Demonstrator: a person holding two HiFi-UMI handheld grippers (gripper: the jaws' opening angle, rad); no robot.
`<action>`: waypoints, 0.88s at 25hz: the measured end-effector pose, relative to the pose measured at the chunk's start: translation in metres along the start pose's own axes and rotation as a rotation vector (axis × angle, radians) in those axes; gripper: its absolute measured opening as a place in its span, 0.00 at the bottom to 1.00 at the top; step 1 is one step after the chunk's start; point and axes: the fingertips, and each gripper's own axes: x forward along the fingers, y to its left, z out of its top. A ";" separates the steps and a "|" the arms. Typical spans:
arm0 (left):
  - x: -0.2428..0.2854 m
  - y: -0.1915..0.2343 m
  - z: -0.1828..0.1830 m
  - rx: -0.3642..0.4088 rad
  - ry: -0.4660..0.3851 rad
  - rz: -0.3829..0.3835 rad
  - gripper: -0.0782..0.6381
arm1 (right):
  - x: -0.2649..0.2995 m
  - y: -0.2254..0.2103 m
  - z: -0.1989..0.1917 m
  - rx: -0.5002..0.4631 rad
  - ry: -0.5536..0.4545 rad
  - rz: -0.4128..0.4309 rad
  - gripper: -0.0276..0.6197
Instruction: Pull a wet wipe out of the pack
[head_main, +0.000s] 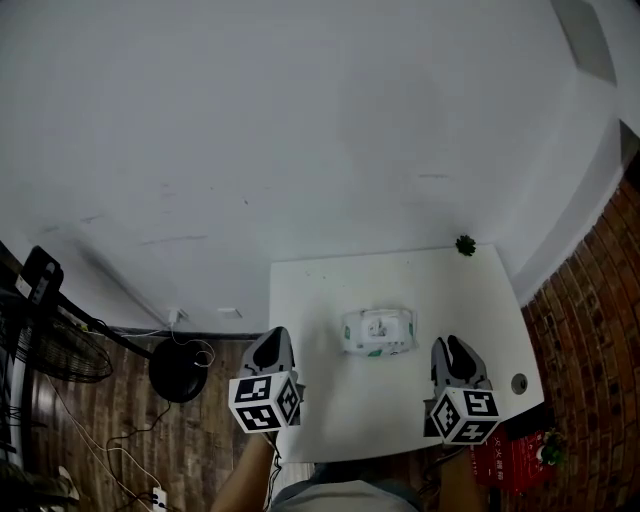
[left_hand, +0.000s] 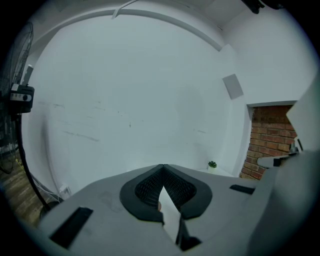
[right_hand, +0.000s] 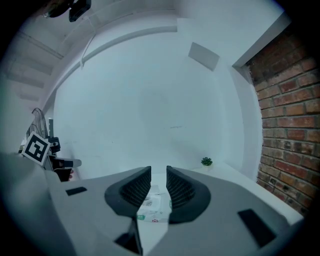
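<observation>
The wet wipe pack (head_main: 378, 331), white with green print and a flip lid on top, lies flat in the middle of the white table (head_main: 320, 285). My left gripper (head_main: 272, 340) hovers over the table's left edge, to the left of the pack and nearer me. In the left gripper view its jaws (left_hand: 162, 167) touch at the tips with nothing between them. My right gripper (head_main: 455, 348) is held to the right of the pack, also nearer me. Its jaws (right_hand: 158, 171) stand a narrow gap apart, and the pack (right_hand: 152, 202) shows through that gap, apart from the jaws.
A small green potted plant (head_main: 465, 245) stands at the table's far right corner. A brick wall (head_main: 590, 290) runs along the right. A fan (head_main: 40, 330), a black round base (head_main: 178, 372) and cables sit on the wooden floor at left. A round hole (head_main: 518, 383) marks the table's near right.
</observation>
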 end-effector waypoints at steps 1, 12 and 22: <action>0.000 0.001 -0.002 -0.003 0.002 0.007 0.11 | 0.002 0.000 -0.001 -0.005 0.008 0.011 0.19; -0.005 0.017 -0.040 -0.043 0.056 0.118 0.11 | 0.032 0.014 -0.024 -0.149 0.148 0.212 0.20; -0.015 0.020 -0.074 -0.074 0.103 0.182 0.11 | 0.066 0.013 -0.043 -0.312 0.270 0.372 0.20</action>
